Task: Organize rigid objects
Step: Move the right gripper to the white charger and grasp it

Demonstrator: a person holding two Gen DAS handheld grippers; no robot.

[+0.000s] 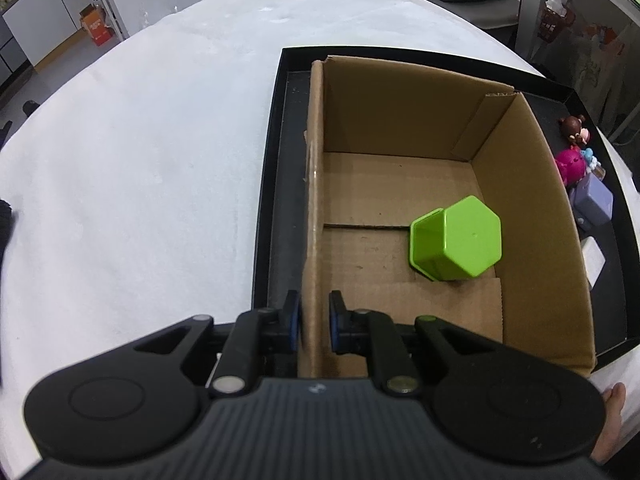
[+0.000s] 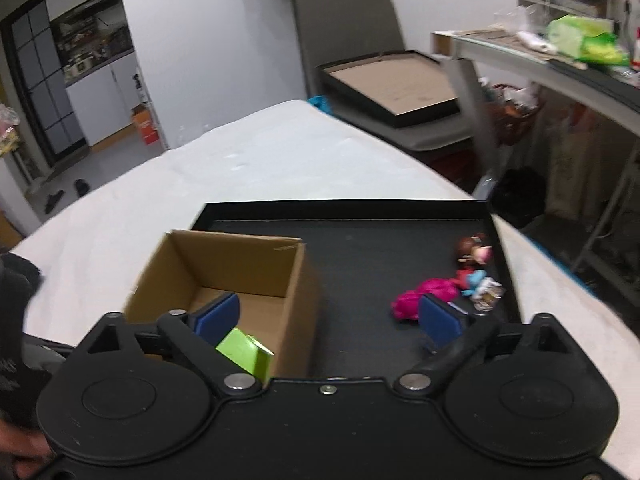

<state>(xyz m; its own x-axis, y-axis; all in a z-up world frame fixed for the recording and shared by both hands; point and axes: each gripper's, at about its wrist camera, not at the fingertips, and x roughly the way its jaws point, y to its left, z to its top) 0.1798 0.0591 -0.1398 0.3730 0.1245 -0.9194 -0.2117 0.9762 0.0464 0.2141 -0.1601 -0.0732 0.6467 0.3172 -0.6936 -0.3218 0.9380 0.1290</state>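
- Left wrist view: the left gripper [image 1: 314, 320] straddles the near-left wall of the cardboard box [image 1: 528, 184], one blue pad on each side of it and pinching the wall or close to it, so it appears to be steadying the box.
- One green hexagonal cup [image 1: 456, 240] lies tipped on its side on the box floor, toward the right wall; it is the only item inside, so one piece looks sorted.
- Right of the box, on the black tray [image 1: 276, 168], wait one brown-haired doll [image 1: 574, 128], one magenta toy [image 1: 570, 164], one small blue figure [image 1: 589, 156], one lilac block [image 1: 594, 200] and one white piece [image 1: 593, 258]; five remain.
- Right wrist view: the right gripper [image 2: 328, 320] hangs spread wide and empty above the tray, between the box and the toy cluster.
- Here the cup shows once in the box, and the loose toys sit by the tray's right rim; motion blur prevents an exact count.
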